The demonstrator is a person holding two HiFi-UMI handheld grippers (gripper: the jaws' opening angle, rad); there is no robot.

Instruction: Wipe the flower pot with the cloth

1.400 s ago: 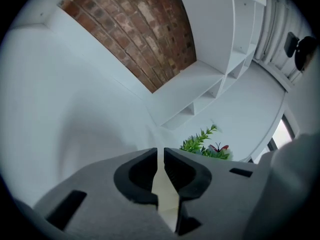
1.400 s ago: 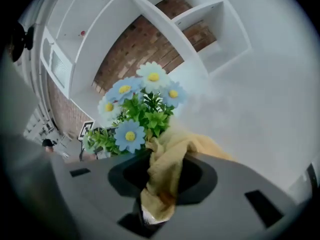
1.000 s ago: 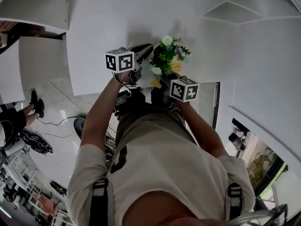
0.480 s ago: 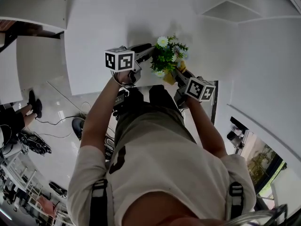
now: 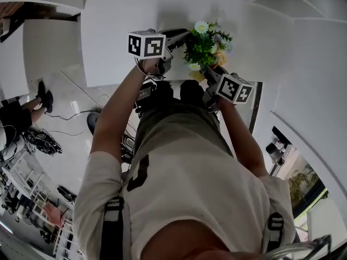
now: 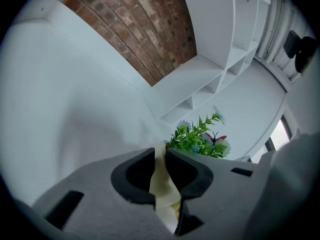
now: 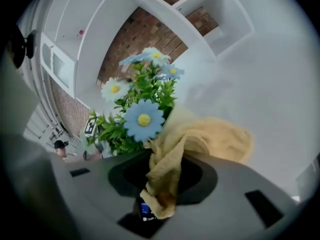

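The person stands at the edge of a white table (image 5: pixel 116 34) with both grippers held out over it, one on either side of the flower pot (image 6: pixel 162 186). The left gripper (image 5: pixel 181 35) points at the pot from the left. In the left gripper view its jaws are nearly together, with a smooth, pale cream piece filling the narrow gap between them. As far as can be made out, this piece is the pot's wall. Both inner jaw faces touch it, and the jaws have just been closing on it. The plant (image 6: pixel 200 139) of green leaves and small flowers rises directly beyond the tips of the left gripper (image 6: pixel 161 151), slightly to the right. The right gripper (image 5: pixel 210 73) approaches from the opposite side and lower. In the right gripper view its jaws are clamped on a yellow cloth (image 7: pixel 210 139). One bunched end hangs down between the jaws, and the rest spills forward past the tips of the right gripper (image 7: pixel 165 159) to lie against the base of the plant. A blue daisy (image 7: pixel 144 119) stands just above the left jaw. White shelves (image 6: pixel 200 81) and a brick wall (image 6: pixel 145 29) lie beyond the table.
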